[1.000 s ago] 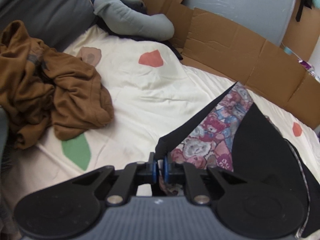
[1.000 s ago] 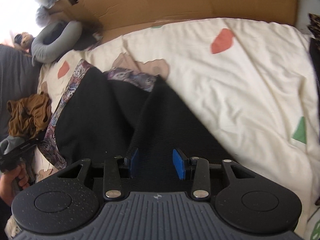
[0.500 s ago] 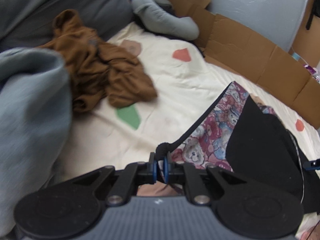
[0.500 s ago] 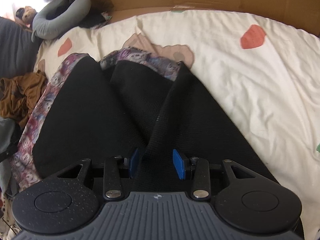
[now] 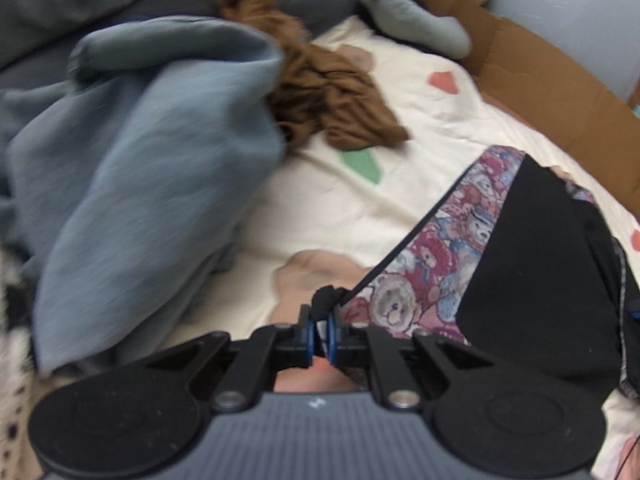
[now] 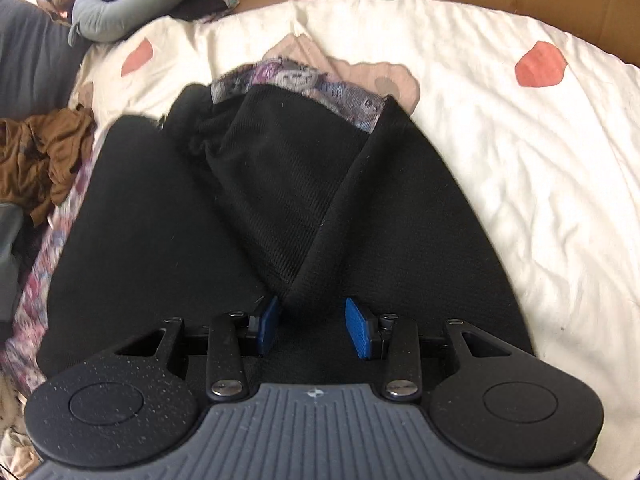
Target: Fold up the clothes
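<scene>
A black garment with a teddy-bear print side (image 5: 436,256) lies spread on the cream bed sheet (image 5: 360,196). My left gripper (image 5: 319,330) is shut on a bunched black corner of its hem, pulling the edge taut. In the right wrist view the same garment (image 6: 256,208) shows its black side, with a ridge of fabric running up from between my fingers. My right gripper (image 6: 311,326) is open, its blue pads either side of that ridge, the left pad touching it. A strip of the print (image 6: 296,80) shows at the far edge.
A crumpled brown garment (image 5: 320,92) lies on the sheet beyond. A blue-grey cloth (image 5: 152,160) hangs close on the left. A grey curved pillow (image 5: 404,12) and cardboard walls (image 5: 552,92) border the bed's far side. A dark grey cushion (image 6: 28,60) lies far left.
My left gripper has pulled back toward the bed's near side with the hem corner; the blue-grey cloth now fills the left. My right gripper moved forward over the black fabric, still open.
</scene>
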The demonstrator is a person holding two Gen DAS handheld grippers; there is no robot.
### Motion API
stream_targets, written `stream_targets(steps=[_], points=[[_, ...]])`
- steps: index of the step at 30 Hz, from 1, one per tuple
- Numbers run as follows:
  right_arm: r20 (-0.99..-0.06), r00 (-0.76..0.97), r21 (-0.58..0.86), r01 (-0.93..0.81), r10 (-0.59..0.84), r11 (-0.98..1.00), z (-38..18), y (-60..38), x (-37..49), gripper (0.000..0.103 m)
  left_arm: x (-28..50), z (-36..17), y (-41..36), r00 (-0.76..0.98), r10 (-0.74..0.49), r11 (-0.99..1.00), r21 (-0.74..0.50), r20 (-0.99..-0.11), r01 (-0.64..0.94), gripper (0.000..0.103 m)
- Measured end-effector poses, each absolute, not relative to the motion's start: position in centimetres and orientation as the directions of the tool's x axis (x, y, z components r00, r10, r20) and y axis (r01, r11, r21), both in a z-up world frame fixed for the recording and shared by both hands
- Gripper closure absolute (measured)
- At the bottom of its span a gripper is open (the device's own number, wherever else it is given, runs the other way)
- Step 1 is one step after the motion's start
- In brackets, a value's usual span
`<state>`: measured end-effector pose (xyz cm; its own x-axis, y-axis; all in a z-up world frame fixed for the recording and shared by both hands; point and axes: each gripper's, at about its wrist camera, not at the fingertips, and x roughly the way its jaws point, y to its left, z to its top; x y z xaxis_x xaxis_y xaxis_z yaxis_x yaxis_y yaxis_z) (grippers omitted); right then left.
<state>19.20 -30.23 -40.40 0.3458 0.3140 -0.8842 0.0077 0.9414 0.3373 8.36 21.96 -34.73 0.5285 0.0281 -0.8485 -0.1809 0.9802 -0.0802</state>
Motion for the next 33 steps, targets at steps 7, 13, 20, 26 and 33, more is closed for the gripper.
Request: stream_targets(steps=[7,13,20,26,33], points=[[-0.876,0.375,0.334,0.018,0.303,0.942,-39.7,-31.5,20.4,0.058,5.2,-34.5,25.3,0.474,0.110,0.958,-0.034,-0.874,-0.284,0.096],[-0.860,0.423,0.318,0.009,0.284,0.948,-39.0,-31.6,22.9,0.058,2.7,-34.4,27.3,0.424,0.144,0.942,-0.008,-0.894,-0.336,0.096],[-0.847,0.458,0.318,0.032,0.269,0.947,-39.4,-32.6,26.3,0.052,0.7,-34.7,28.1,0.369,0.162,0.929,0.015,-0.915,-0.370,0.096],[-0.842,0.434,0.402,0.111,0.319,0.909,-41.7,-33.7,28.3,0.052,-0.6,-35.2,28.0,0.314,0.137,0.911,-0.005,-0.940,-0.412,0.090],[-0.838,0.411,0.437,0.112,0.359,0.892,-43.4,-33.6,28.9,0.088,1.4,-32.4,26.6,0.414,0.137,0.932,-0.024,-0.900,-0.362,0.079]])
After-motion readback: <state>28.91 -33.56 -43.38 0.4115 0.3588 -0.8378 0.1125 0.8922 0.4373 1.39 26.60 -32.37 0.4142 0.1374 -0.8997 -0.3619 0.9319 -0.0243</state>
